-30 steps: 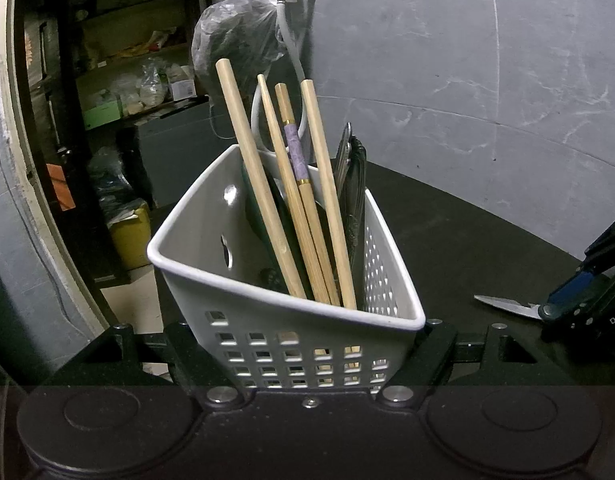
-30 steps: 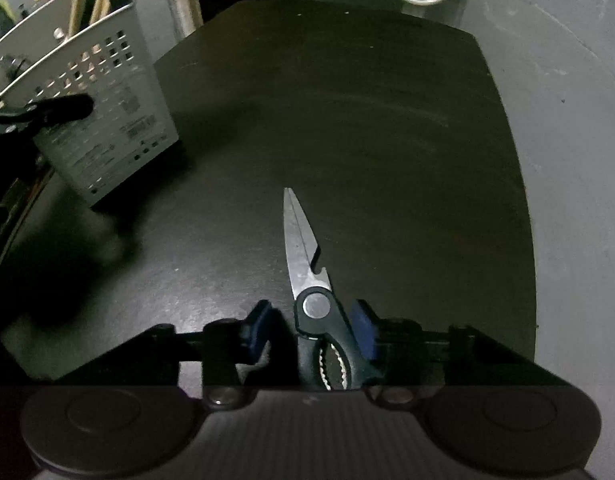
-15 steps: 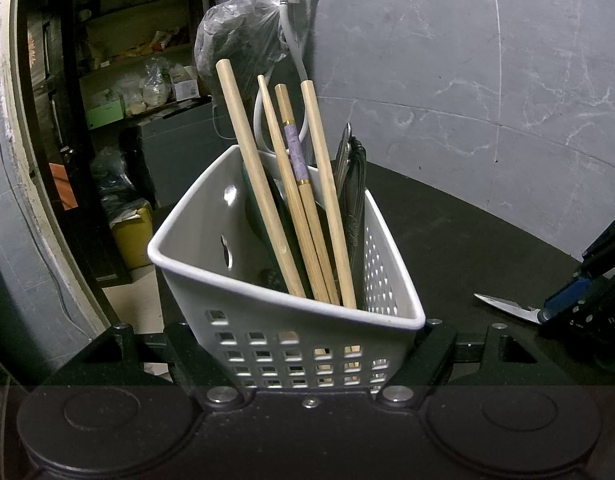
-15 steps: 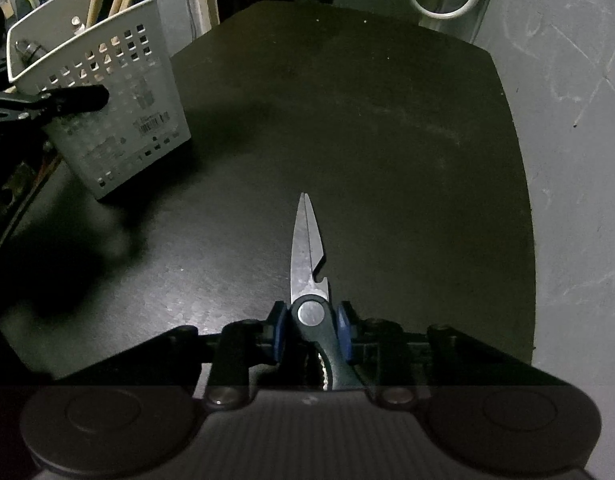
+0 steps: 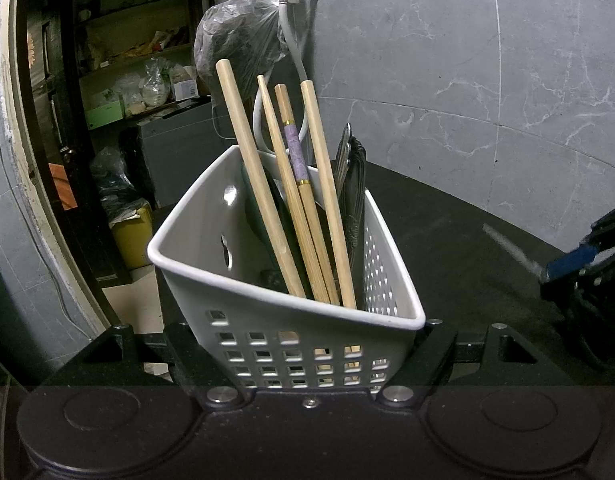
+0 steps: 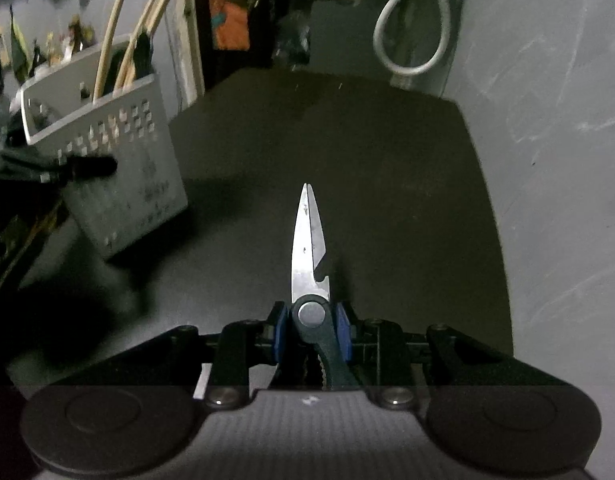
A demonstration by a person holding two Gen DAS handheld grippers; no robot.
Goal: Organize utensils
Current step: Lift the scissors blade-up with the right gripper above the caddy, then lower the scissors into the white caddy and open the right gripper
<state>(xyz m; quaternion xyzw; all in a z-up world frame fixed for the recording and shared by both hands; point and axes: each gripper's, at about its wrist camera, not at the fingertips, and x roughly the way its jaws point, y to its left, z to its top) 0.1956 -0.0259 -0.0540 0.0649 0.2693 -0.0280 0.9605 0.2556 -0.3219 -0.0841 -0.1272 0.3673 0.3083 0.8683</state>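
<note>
Grey marble-veined wall panels back a dark worktop [image 6: 387, 184]; an open doorway with cluttered shelves lies beyond its far left corner.

Item 1: scissors [image 6: 309, 248]. Steel blades closed together, pointing straight ahead of the right hand-held gripper [image 6: 312, 330]. Dark handles run back between its blue pads [image 6: 342, 334], which press on either side of the pivot screw; the right hand-held gripper is clenched on the scissors. Blades appear raised clear of the worktop, with a shadow beneath. In the left wrist view the same blades [image 5: 507, 246] show blurred at far right, with the blue pad [image 5: 569, 262] behind them.

Item 2: white perforated basket [image 5: 291, 344]. Tilted, clasped at its lower walls between the black fingers [image 5: 435, 354] of the left hand-held gripper [image 5: 307, 364], which is clamped on it. From the right hand-held gripper it sits ahead and to the left [image 6: 107, 160], well apart from the scissors.

Item 3: contents of basket. Four wooden sticks [image 5: 255, 180] leaning back toward the left hand-held gripper, one with a purple band [image 5: 294, 152] and gold rings. Dark metal utensils [image 5: 353, 184] stand against the right wall. Something green lies behind the sticks, kind unclear.

Item 4: surroundings. Tap with grey hose [image 5: 291, 32] on the wall beyond the basket; plastic bag [image 5: 235, 52] hanging beside it. Hose loop [image 6: 415, 32] beyond the worktop's far edge.
</note>
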